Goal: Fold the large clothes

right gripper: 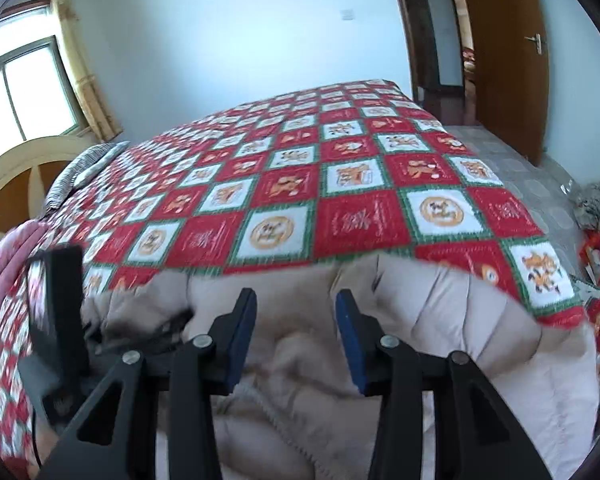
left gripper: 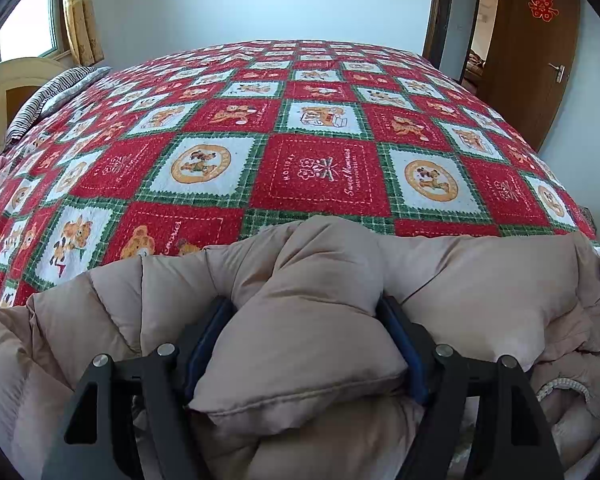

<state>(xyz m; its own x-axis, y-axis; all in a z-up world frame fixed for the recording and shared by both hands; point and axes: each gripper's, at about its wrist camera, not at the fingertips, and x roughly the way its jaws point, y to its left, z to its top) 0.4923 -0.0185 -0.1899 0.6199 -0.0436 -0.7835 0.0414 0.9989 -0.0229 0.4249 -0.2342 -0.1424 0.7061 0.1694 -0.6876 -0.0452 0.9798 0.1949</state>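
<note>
Jaws of the left gripper [left gripper: 306, 344] clamp a puffy fold of the beige coat [left gripper: 480, 280]; those of the right gripper [right gripper: 296, 336] stand apart above it, gripping nothing. The right view is blurred. The coat lies bunched at the bed's near edge on the red quilt [left gripper: 320, 92]. Far right stands a door [left gripper: 536, 60].

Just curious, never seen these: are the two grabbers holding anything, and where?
The left gripper clamps a puffy fold of the beige padded coat. The right gripper is open above it, holding nothing.
</note>
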